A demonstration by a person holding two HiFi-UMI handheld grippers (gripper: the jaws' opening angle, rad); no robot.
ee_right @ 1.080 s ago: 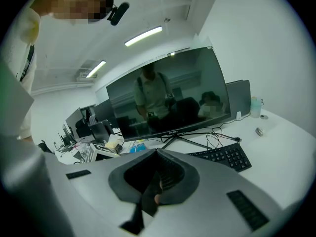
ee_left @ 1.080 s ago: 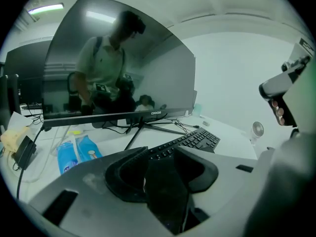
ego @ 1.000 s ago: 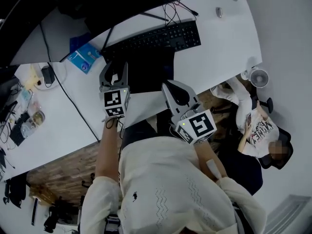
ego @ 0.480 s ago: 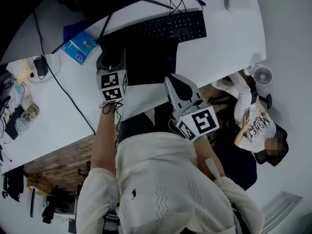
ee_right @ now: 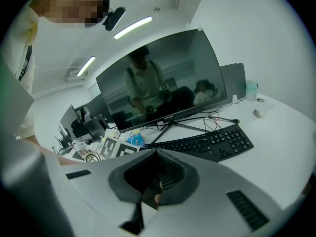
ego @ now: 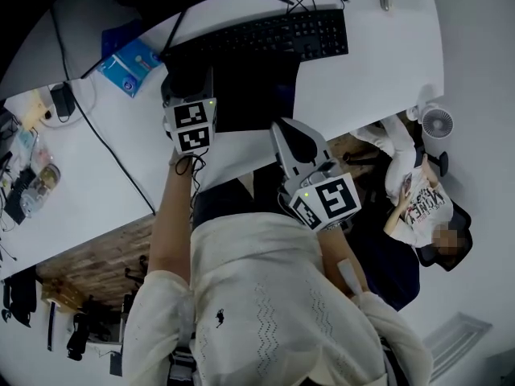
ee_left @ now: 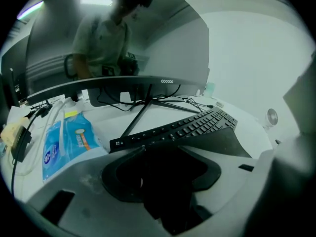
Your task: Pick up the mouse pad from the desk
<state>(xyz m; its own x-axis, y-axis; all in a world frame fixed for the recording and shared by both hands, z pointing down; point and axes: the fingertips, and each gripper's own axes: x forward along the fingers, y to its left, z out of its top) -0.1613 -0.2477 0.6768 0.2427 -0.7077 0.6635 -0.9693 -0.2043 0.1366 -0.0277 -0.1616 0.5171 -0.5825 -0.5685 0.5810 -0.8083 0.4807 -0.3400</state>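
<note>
The mouse pad (ego: 257, 95) lies flat on the white table (ego: 370, 79), close to the table's near edge. It is a dark rectangle just near of the keyboard (ego: 265, 43), whose near edge touches or overlaps it; I cannot tell which. The pad looks thin, light and floppy. Its underside probably clings to the smooth top, so it will likely sag when raised and not lift like a board. A free edge is the place to take hold. The left edge, clear of the keyboard, seems best, with one tong slid beneath it.

The left tongs (ego: 189, 83) hang over that left edge, tilted downward. Their jaws have just been opening and stand wide apart, with the dark pad showing through the gap and nothing pressed. The right tongs (ego: 278, 127) hover at the pad's near edge, closed and empty.

The table is smooth and pale. A monitor (ee_left: 118, 38) on a splayed stand sits at the far side, and a blue packet (ego: 129, 63) and cables lie to the left. Off the table to the right stand a small fan (ego: 438, 123) and a seated person (ego: 418, 203).
</note>
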